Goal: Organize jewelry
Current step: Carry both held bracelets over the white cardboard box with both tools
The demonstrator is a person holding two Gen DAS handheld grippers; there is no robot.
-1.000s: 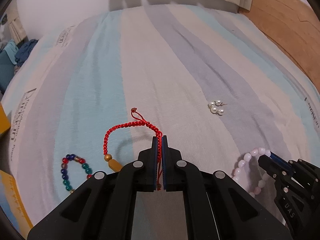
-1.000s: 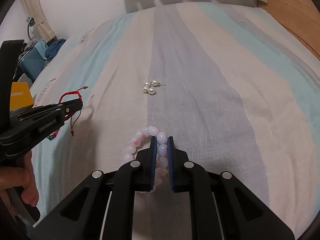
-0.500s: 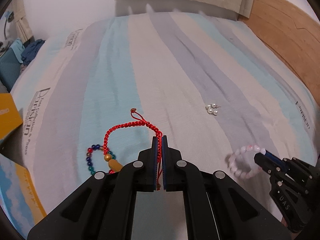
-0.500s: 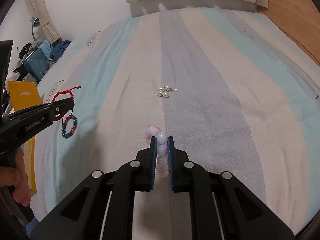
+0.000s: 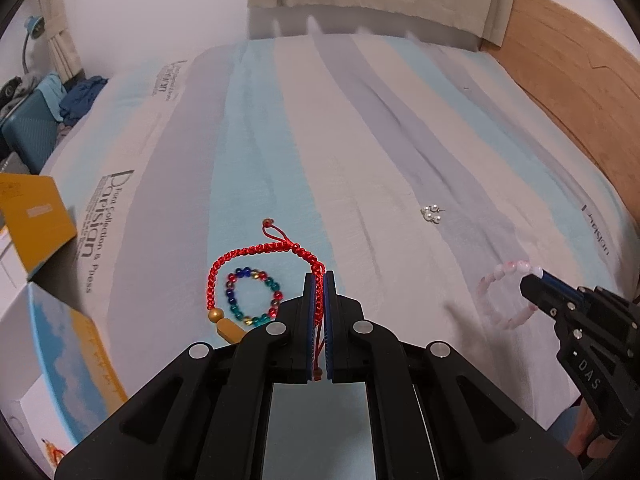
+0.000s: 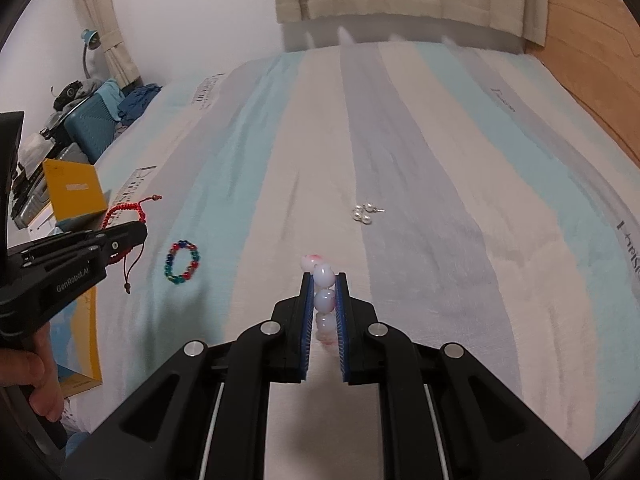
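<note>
A striped bedsheet (image 5: 360, 152) fills both views, printed "Collection & Press" at centre left. The left gripper (image 5: 319, 280), marked "GenRobot.AI", pinches the red braided bracelet (image 5: 256, 250) at lower centre. The right gripper (image 6: 324, 280), marked "DAS", clamps the pink bead bracelet (image 6: 323, 276). The multicoloured bead bracelet (image 5: 253, 298) and pearl earrings (image 5: 431, 213) lie on the sheet.

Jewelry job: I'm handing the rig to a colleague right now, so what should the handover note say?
Left gripper: shut on the red braided bracelet, held above the striped bedspread.
Right gripper: shut on the pink bead bracelet, also lifted.
On the bedspread: multicolored bead bracelet and pearl earrings, both untouched.
Open boxes sit at the bed's left edge; nothing visibly stored yet.
Left: probably set down both held bracelets, then collect the other two pieces.
</note>
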